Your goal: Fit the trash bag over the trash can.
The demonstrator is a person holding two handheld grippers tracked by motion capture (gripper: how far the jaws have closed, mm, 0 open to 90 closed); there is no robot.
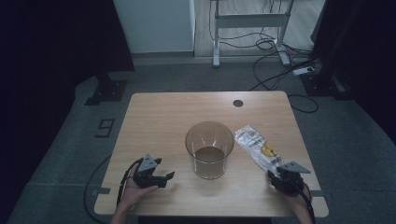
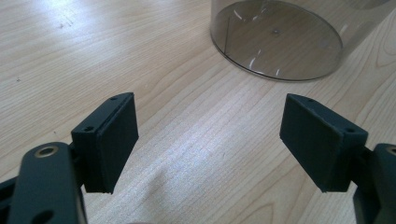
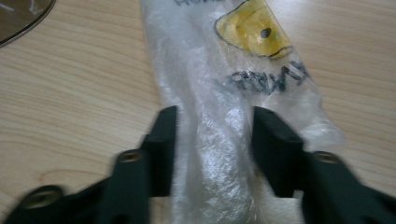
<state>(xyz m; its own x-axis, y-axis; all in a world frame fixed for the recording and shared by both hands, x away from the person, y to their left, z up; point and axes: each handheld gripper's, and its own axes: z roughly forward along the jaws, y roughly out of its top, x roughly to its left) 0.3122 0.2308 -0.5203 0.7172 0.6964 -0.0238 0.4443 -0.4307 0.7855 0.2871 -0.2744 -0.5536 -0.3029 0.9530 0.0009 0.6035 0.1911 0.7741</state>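
Right gripper clamps the plastic bag (near end).

A wooden table is seen; a clear plastic tub stands at its centre; cables lie far right.

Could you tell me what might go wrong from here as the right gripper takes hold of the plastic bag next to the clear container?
1. The right gripper pinches only the near end of the plastic bag; the crinkled film might slip out or tear when lifted.
2. The bag is long and limp, so its free end could drag and knock the clear container standing close beside it.
3. The left gripper is open and apart from the container, so nothing steadies it if bumped.
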